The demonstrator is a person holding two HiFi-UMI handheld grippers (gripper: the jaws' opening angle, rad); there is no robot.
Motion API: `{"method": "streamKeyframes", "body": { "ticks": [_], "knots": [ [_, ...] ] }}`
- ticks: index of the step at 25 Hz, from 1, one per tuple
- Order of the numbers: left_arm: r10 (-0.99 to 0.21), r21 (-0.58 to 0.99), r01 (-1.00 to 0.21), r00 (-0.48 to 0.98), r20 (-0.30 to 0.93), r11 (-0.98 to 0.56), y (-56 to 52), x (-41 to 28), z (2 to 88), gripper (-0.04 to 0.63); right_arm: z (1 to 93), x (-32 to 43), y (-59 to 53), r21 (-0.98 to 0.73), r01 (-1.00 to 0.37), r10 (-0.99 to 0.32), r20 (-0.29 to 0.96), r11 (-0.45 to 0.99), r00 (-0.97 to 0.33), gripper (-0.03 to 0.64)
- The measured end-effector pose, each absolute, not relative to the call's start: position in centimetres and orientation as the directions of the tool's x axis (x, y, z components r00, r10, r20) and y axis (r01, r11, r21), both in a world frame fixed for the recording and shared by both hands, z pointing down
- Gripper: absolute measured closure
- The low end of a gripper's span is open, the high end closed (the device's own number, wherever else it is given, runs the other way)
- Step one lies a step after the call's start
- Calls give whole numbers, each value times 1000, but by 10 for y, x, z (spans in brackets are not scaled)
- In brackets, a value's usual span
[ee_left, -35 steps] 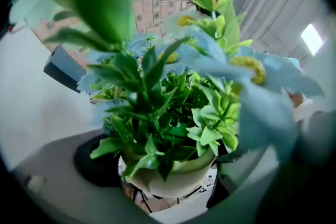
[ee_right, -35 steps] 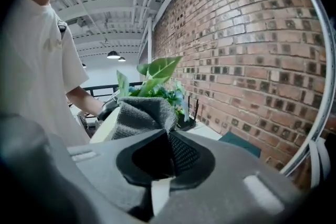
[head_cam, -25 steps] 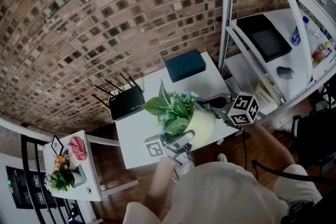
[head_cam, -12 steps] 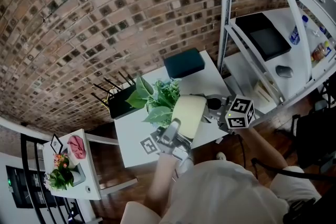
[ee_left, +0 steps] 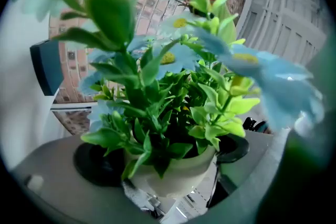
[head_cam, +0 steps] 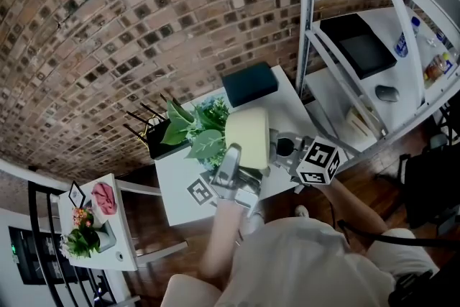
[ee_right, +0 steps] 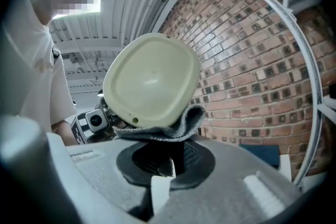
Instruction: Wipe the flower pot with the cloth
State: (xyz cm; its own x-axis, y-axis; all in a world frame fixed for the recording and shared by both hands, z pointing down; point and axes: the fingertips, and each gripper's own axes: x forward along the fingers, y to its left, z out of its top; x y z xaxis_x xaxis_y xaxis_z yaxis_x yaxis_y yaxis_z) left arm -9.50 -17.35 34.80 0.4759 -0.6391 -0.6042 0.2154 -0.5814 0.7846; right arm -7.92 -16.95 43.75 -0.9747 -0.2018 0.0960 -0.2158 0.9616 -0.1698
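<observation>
The left claw [head_cam: 231, 167] clamps the pot [head_cam: 248, 138] by its rim and holds it in the air above the table [head_cam: 180, 187]. The pot is tipped over, so its long axis runs close to level. Its plant [head_cam: 195, 133] points away to the left in the head view, and its flat base faces the right claw [head_cam: 279, 149].

That claw is closed on the cloth [ee_right: 167, 129], which bunches up from between the jaws and touches the lower edge of the base. The right claw is therefore the 1 placed to wipe, with the base straight ahead of it and just above.

The right claw view alone shows the cloth meeting the pot; in the head view the pot hides that contact. The left claw view alone shows the 2 pads on either side of the rim, with leaves filling most of the picture, but nothing of the base.

Farther off, a dark box [head_cam: 249, 83] lies at the table's far edge, below the brick wall [head_cam: 144, 25].
</observation>
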Motion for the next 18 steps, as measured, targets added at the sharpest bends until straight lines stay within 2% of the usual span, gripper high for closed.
{"method": "streamKeyframes", "body": {
  "ticks": [11, 15, 18],
  "knots": [
    [-673, 812, 161, 483, -561, -561, -175, -86, 353, 48, 442, -69, -163, -58, -348, -336, 153, 936, -929, 615],
    [-679, 815, 136, 487, -550, -563, -176, -84, 354, 48, 444, -65, -159, 4, -350, -345, 185, 937, -920, 615],
    [-693, 818, 75, 490, -529, -571, -179, -88, 355, 48, 443, -67, -152, -5, -328, -322, 180, 945, -929, 615]
  ]
}}
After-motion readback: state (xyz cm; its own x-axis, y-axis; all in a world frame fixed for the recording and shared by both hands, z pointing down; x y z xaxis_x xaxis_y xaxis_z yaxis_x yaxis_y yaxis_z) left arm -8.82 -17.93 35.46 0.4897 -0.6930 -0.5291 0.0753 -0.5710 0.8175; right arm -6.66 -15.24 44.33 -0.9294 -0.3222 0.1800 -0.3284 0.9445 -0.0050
